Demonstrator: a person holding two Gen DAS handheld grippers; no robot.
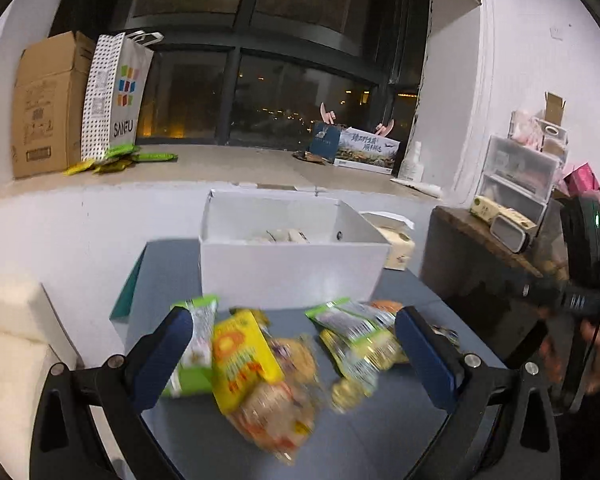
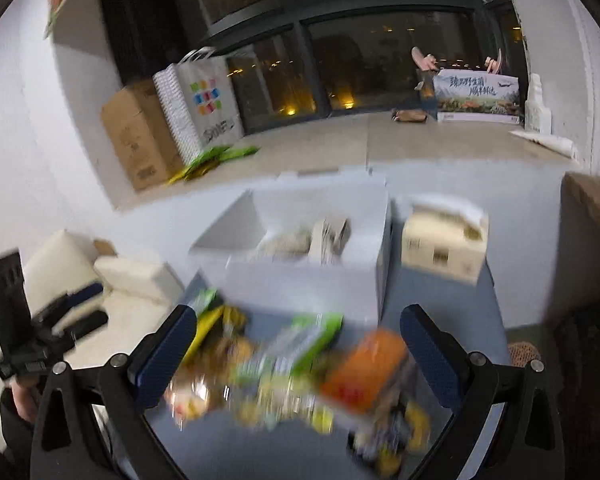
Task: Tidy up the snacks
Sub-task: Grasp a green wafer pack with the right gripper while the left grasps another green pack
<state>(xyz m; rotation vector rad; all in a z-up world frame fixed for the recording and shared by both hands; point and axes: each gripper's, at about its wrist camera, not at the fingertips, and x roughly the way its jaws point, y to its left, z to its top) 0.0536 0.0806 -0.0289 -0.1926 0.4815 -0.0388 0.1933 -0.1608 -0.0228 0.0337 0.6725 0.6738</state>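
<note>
Left wrist view: my left gripper hangs spread wide over a loose pile of crinkly snack packets on the grey-blue desk, with nothing between its blue fingers. A yellow foil packet lies nearest the left one, and a green-and-silver packet sits near the right. Just behind the pile stands the open white cardboard box, already holding a few pale wrappers. My right gripper is likewise released and empty above the same heap, an orange packet close to its right side, though that view is badly blurred. I judge this the picking step: next I should lower onto one packet, close on it, and carry it over the box rim.
</note>
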